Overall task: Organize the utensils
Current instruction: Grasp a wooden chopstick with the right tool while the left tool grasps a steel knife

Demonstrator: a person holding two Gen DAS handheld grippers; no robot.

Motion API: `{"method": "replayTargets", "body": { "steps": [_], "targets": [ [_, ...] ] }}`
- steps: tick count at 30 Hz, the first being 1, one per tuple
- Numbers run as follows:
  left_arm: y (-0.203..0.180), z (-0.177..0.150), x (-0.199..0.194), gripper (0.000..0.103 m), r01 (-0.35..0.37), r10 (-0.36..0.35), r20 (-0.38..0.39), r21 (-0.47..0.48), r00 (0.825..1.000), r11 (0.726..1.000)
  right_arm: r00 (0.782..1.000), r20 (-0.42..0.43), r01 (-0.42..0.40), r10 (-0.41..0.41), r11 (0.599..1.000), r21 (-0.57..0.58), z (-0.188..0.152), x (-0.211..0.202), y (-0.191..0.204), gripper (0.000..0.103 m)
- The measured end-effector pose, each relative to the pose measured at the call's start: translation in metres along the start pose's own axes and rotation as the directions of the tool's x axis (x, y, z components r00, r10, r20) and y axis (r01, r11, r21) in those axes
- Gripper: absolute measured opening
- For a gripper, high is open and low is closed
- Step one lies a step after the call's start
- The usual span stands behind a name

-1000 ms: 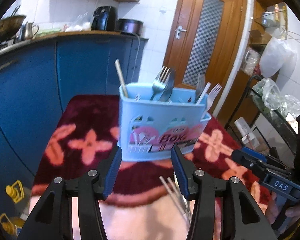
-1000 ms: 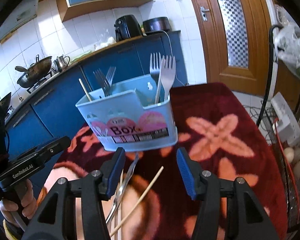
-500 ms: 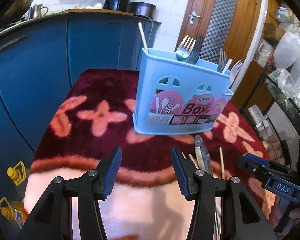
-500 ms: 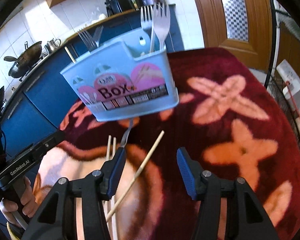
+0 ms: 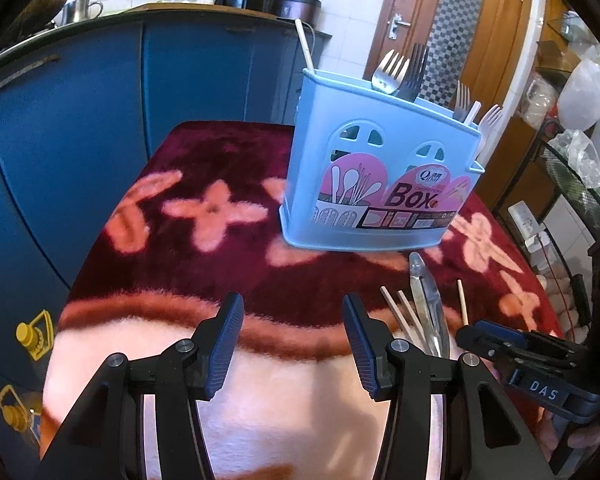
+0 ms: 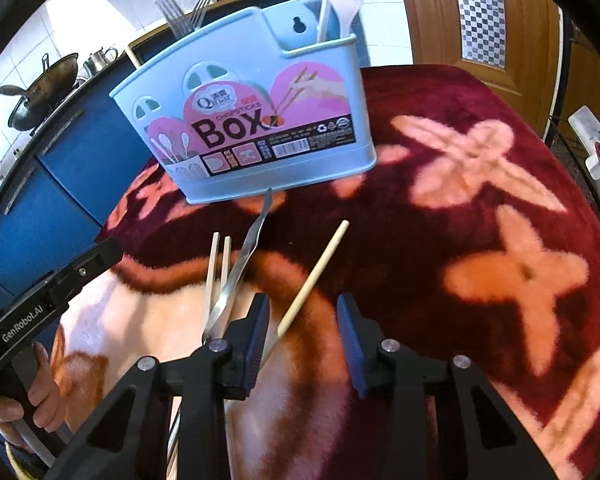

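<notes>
A light blue utensil box (image 5: 380, 184) stands on the dark red flowered cloth, holding forks (image 5: 400, 68) and a chopstick; it also shows in the right wrist view (image 6: 252, 120). In front of it lie a metal utensil (image 6: 244, 256), two chopsticks side by side (image 6: 216, 268) and one slanted chopstick (image 6: 312, 280). The same loose pieces show in the left wrist view (image 5: 428, 300). My left gripper (image 5: 292, 344) is open and empty, left of them. My right gripper (image 6: 302, 336) is open, with the slanted chopstick's near end between its fingers.
The cloth-covered table (image 5: 204, 208) ends at blue kitchen cabinets (image 5: 80, 120) on the left. A wooden door (image 5: 472, 40) and a wire rack with bags (image 5: 572, 160) stand on the right. A wok (image 6: 40, 92) sits on the counter.
Both grippers have lowered and tilted down toward the table. The loose chopsticks and metal utensil have come into fuller view, and the slanted chopstick now lies between my right fingers.
</notes>
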State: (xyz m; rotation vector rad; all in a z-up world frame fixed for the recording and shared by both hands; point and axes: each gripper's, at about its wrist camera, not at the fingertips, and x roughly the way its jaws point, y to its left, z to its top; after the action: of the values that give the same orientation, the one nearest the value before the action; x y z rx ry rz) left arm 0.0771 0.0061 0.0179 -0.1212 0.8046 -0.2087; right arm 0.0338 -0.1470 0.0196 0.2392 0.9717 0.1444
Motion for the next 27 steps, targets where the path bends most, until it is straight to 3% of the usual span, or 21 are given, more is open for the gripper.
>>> {"method": "replayTargets", "body": {
  "steps": [7, 12, 27],
  "targets": [
    [0.000, -0.002, 0.002, 0.053, 0.011, -0.011, -0.008, -0.003, 1.000, 1.000, 0.999, 0.021, 0.030, -0.030, 1.000, -0.009, 0.000, 0.004, 0.001, 0.007],
    [-0.003, -0.003, 0.001, 0.053, 0.014, -0.014, -0.008, 0.000, 1.000, 1.000, 0.999, 0.034, -0.013, 0.013, 1.000, 0.025, 0.002, 0.000, -0.005, 0.006],
    [-0.045, -0.005, -0.002, 0.053, 0.053, -0.051, -0.028, 0.088, 0.998, 0.995, 0.994, 0.107, -0.033, 0.025, 0.997, 0.073, -0.001, -0.035, -0.034, 0.006]
  ]
}}
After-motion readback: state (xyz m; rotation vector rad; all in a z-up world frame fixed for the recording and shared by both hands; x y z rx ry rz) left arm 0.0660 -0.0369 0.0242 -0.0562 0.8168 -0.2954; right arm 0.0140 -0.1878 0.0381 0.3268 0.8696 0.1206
